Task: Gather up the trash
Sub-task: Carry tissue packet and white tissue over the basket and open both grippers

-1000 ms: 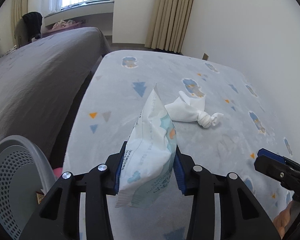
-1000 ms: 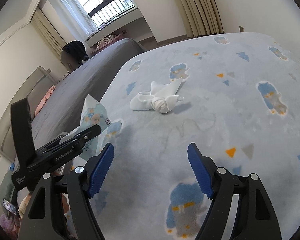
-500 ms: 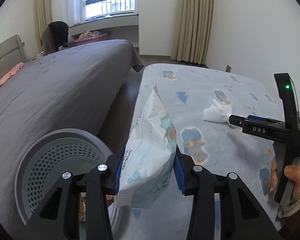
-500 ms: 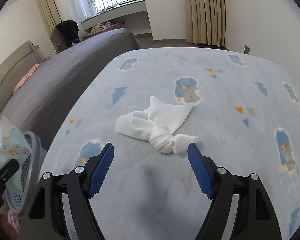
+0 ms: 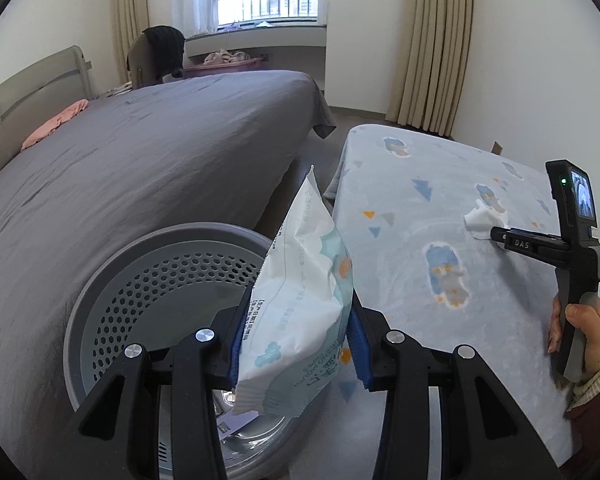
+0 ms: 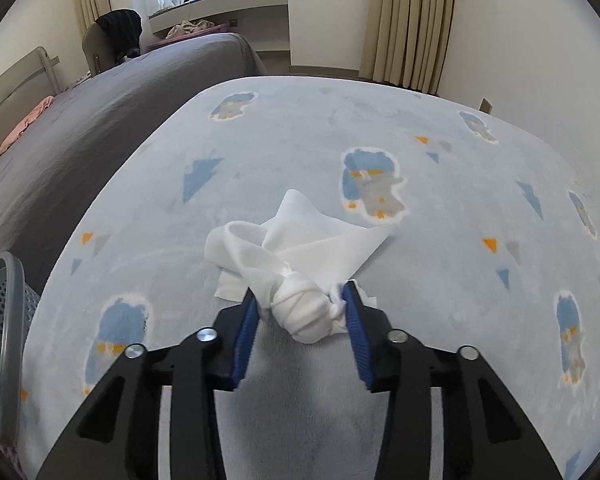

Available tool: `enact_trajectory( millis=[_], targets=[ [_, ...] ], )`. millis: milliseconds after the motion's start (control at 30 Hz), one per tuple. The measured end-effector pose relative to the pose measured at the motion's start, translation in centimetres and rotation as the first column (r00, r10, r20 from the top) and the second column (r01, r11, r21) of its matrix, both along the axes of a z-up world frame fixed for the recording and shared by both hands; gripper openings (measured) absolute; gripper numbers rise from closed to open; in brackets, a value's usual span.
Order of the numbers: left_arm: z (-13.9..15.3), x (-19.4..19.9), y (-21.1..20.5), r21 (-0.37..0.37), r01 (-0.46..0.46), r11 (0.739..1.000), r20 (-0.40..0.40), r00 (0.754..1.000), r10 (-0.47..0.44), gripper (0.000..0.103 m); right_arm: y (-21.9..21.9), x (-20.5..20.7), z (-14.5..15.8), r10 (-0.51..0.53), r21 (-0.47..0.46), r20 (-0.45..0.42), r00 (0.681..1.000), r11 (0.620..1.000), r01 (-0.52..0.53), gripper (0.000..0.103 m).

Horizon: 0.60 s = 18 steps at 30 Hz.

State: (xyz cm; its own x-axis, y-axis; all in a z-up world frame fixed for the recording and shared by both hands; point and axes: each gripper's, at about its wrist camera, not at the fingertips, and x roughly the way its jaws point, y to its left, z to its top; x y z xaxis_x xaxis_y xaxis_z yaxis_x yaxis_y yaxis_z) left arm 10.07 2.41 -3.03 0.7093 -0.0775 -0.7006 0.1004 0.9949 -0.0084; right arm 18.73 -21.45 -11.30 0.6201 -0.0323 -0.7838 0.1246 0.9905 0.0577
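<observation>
Gripping upright wipes packet (image 5: 300,304) in left claw (image 5: 296,344), right claw (image 6: 300,320) closed around knotted cloth (image 6: 300,264)

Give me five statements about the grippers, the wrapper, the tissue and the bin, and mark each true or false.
1. The left gripper holds a wrapper. True.
2. The wrapper lies at the bottom of the bin. False: it is pinched between the pads, held up in front of the bin's opening.
3. The right gripper has its pads on either side of the knotted tissue. True.
4. The tissue is on the grey bed. False: it lies on the blue patterned blanket.
5. The bin's wall is solid. False: it is perforated with small holes.
</observation>
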Motion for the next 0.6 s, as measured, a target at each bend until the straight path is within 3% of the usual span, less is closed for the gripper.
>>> enact_trajectory(
  millis=[200, 400, 600],
  targets=[
    [-0.5, -1.0, 2.2, -0.018, -0.069, 0.997, -0.011, 0.998, 0.069, 0.041, 1.9, -2.5, 1.6, 0.016, 0.008, 0.047, 0.999, 1.0, -0.016, 0.034],
    [-0.4, -1.8, 4.6, -0.016, -0.11, 0.994, 0.002, 0.994, 0.11, 0.041, 7.2, -6.1, 4.4, 0.098, 0.074, 0.114, 0.989, 0.992, -0.107, 0.034],
    [0.2, -2.4, 7.4, -0.007, -0.143, 0.99, 0.019, 0.99, 0.143, 0.041, 14.1, -8.9, 6.5, 0.208, 0.154, 0.165, 0.964, 0.96, -0.234, 0.034]
  ],
)
